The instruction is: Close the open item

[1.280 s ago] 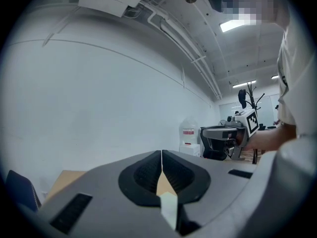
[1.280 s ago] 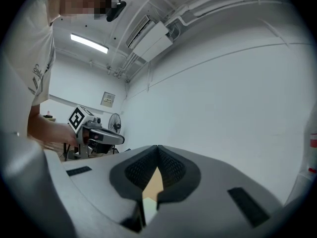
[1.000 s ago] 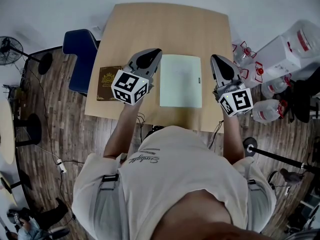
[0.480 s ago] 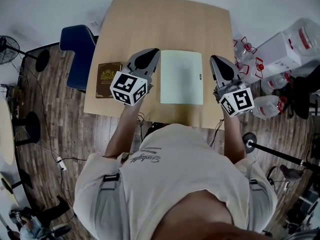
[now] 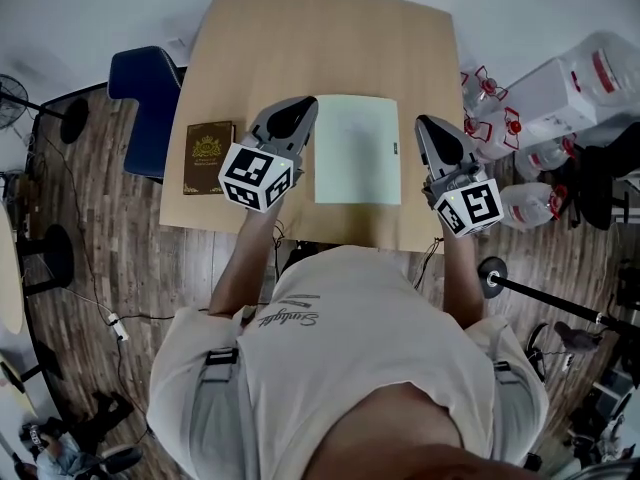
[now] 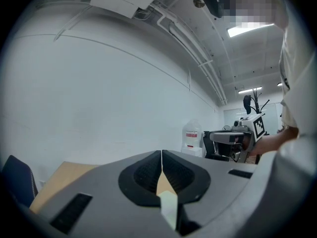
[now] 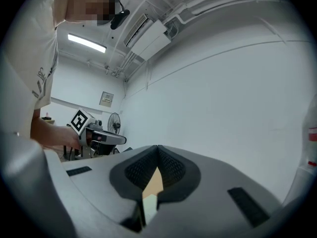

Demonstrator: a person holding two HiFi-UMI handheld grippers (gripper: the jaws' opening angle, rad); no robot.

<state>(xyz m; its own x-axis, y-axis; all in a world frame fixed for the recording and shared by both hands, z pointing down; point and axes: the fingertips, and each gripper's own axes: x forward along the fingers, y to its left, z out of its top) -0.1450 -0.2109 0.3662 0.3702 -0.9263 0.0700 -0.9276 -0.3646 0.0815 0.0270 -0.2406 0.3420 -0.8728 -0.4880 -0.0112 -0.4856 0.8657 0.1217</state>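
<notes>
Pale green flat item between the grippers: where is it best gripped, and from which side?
The pale green item lies flat and thin on the table, so only an edge offers a hold: probably its right edge, near the small dark tab, approached from the right by the right gripper.

Pale green flat rectangle, thin; book or folder, cannot tell which. Lies flat on tan counter, toward near edge, roughly mid-width, sides square with counter edges. 1 plain face up, small dark mark at middle of right edge. Open or shut: cannot tell.
</notes>
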